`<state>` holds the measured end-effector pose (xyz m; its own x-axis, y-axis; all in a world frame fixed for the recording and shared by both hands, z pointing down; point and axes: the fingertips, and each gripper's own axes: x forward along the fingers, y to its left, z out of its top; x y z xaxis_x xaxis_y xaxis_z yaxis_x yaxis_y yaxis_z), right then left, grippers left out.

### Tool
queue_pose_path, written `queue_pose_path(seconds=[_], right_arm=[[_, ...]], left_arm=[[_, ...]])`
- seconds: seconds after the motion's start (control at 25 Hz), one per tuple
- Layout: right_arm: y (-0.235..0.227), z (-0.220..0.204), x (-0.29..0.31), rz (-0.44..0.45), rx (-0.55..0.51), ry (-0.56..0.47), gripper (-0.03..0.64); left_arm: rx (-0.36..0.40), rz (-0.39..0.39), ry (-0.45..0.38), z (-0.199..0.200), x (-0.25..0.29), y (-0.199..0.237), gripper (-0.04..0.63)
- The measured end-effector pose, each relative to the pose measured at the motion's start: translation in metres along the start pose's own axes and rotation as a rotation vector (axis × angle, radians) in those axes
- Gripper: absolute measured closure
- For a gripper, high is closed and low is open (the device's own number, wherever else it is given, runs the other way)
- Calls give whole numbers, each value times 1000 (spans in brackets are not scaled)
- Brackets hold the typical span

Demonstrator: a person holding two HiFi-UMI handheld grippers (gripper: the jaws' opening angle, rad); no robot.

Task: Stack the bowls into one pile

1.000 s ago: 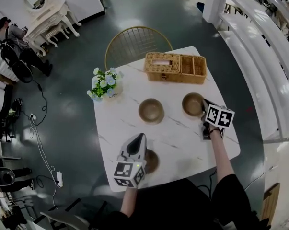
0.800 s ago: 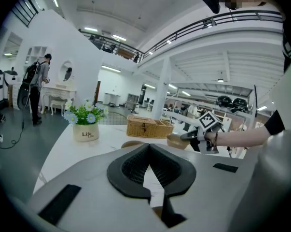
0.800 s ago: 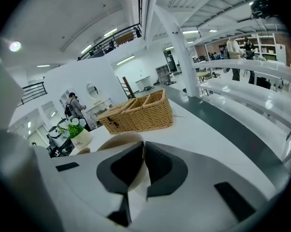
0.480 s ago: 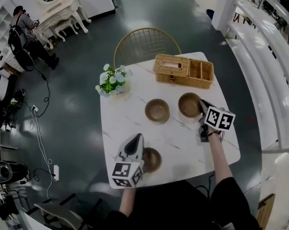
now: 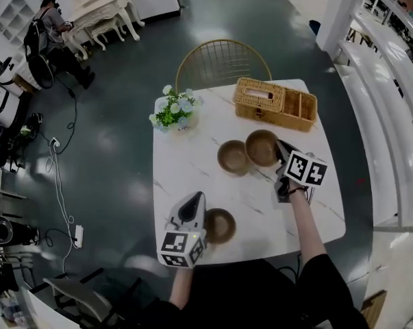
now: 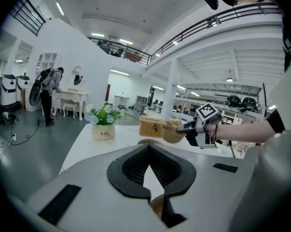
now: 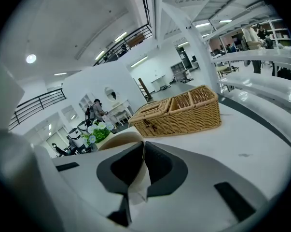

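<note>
Three brown bowls are on or over the white marble table (image 5: 192, 163). One bowl (image 5: 233, 157) sits mid-table. A second bowl (image 5: 262, 147) hangs just to its right, lifted off the table; my right gripper (image 5: 280, 145) is shut on its right rim. In the right gripper view that rim (image 7: 118, 139) runs between the closed jaws. The left gripper view shows this bowl (image 6: 170, 132) in the air. A third bowl (image 5: 220, 225) lies near the front edge, beside and partly under my left gripper (image 5: 196, 199), whose jaws look shut and hold nothing.
A wicker basket (image 5: 274, 103) stands at the table's far right. A small flower pot (image 5: 175, 113) is at the far left corner. Beyond the table's far edge is a wire chair (image 5: 223, 60). A person stands far off by a dresser.
My right gripper has lifted its bowl and carried it left, from well apart to right beside the middle bowl. The left gripper and the near bowl keep the same relation.
</note>
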<state>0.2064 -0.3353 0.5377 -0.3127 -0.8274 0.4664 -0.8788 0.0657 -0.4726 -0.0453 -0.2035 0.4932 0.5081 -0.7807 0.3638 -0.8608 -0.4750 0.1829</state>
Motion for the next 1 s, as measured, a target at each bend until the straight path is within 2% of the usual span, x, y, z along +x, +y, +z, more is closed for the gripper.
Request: queue_pose_path(seconds=[0.32,1.0], right_arm=[[37,-12,25,48,-29,33,591],[69,-46,55,42,-254,141,591]], left_arm=[[-18,28,6,-7,-9,10,581],[-54,63,14,-17,-19,29,581]])
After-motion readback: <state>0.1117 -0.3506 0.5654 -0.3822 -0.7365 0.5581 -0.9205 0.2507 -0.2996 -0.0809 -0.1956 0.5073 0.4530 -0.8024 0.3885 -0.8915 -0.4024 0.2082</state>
